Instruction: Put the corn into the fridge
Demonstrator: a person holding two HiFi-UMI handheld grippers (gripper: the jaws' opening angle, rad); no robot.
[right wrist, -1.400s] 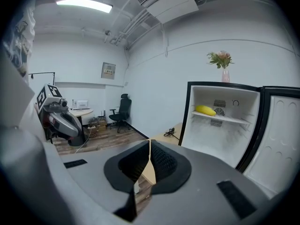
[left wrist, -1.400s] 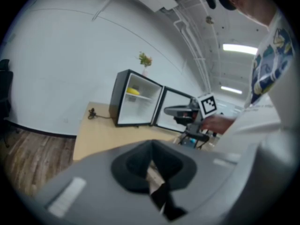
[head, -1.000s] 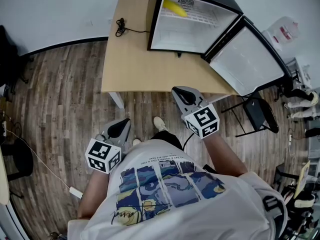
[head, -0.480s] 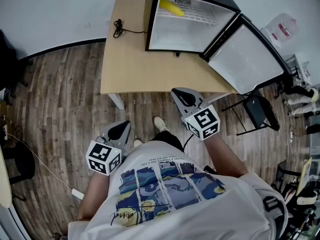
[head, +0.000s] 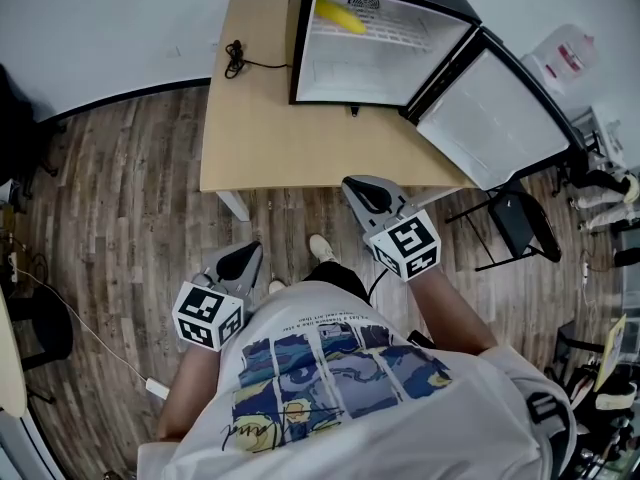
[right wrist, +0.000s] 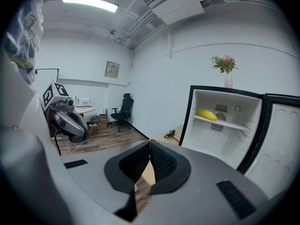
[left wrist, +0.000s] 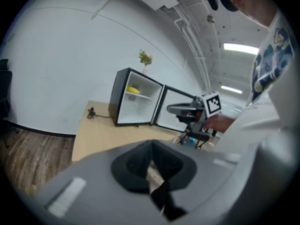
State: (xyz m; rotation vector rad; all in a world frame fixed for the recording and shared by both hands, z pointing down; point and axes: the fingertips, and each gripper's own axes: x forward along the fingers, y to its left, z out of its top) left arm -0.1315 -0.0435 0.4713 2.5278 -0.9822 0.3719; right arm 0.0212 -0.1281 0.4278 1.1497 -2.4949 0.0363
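Corn shelved, grippers idle.
The corn (head: pixel 340 15) lies far left on the upper shelf of the open fridge (head: pixel 360 68) on the tabletop (head: pixel 270 138); nearer, the left gripper (head: pixel 245 251) and right gripper (head: pixel 360 188) have not moved, jaws closed and empty, so probably only the door (head: pixel 495 118) remains.

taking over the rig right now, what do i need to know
Left gripper: shut, empty, held low by the person's waist.
Right gripper: shut, empty, short of the table.
Corn: on the upper shelf inside the fridge, which stands on the table; door open.
Done: corn is in the fridge.
To do: nothing of the task itself; perhaps shut the door.
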